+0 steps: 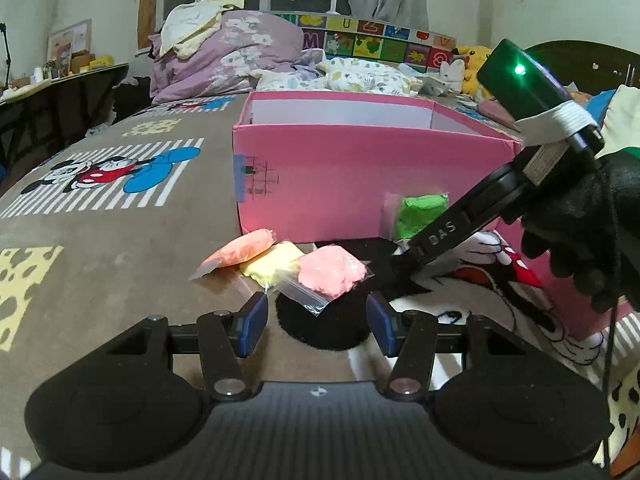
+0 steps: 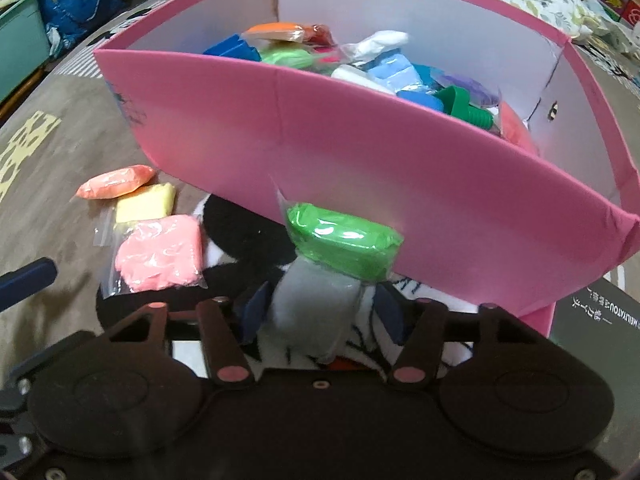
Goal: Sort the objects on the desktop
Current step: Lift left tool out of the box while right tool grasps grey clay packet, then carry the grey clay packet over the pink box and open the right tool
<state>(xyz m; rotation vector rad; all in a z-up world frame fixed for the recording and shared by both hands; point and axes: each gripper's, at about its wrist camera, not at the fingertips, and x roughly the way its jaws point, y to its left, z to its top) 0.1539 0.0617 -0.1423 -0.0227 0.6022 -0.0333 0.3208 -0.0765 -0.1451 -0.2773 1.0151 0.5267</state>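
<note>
Right hand-held gripper clamped on one green clay bag, before pink cardboard box. Left hand-held gripper agape, holding nothing. Three clay bags at 10 o'clock: orange, yellow, pink.

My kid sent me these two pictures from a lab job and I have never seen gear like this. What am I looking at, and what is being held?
A person holds hand-operated tongs in each hand, each with a camera looking along its two fingers. In the left camera's view, the left tongs are open and empty, above a blanket. The right camera's view shows the right tongs gripping a green clay bag in front of a pink box already full of clay packets. On the blanket lie an orange clay bag, a yellow clay bag and a pink clay bag.
</note>
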